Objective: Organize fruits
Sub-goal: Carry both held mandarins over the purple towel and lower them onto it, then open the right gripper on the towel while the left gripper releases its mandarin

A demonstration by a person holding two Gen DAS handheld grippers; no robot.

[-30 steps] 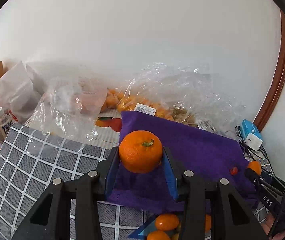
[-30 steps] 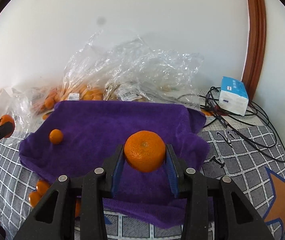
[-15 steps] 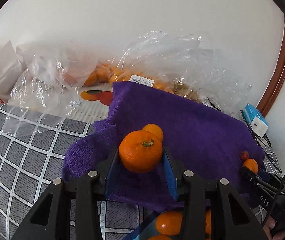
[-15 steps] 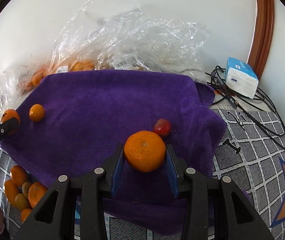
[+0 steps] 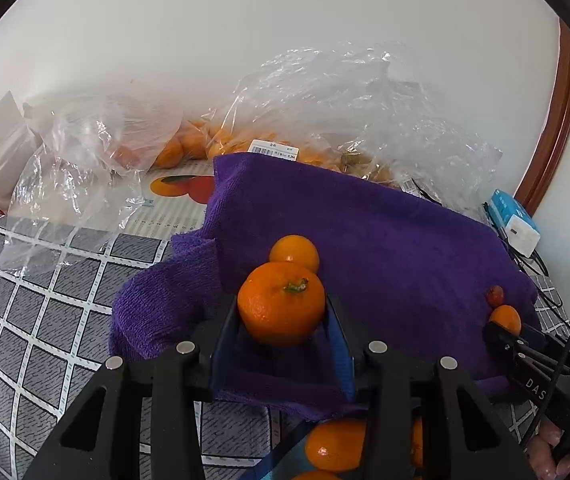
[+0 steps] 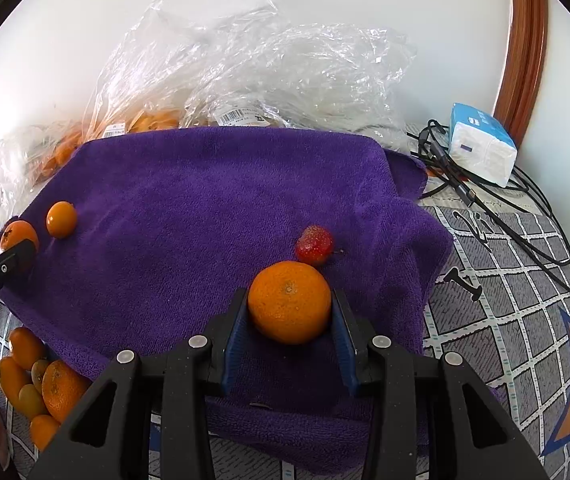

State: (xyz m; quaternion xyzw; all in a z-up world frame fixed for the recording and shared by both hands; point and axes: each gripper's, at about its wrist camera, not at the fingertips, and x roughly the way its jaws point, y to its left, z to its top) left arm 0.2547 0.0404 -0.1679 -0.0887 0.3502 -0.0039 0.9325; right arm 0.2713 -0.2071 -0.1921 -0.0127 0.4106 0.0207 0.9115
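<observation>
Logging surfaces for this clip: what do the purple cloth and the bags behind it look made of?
The purple cloth looks like soft terry or microfibre: matte, with a fuzzy looped pile and soft folds at its edges. The bags look like thin clear plastic film: glossy, crinkled, see-through, with fruit and barcode labels showing.

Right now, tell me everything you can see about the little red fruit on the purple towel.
The small red fruit is roundish, glossy and finely speckled, with a thin dark stem poking out to its right. It lies alone on the purple towel, toward the towel's right side, just beyond the mandarin clamped in the right gripper. Whether fruit and mandarin touch is unclear. In the left wrist view it shows only as a small red dot.
</observation>
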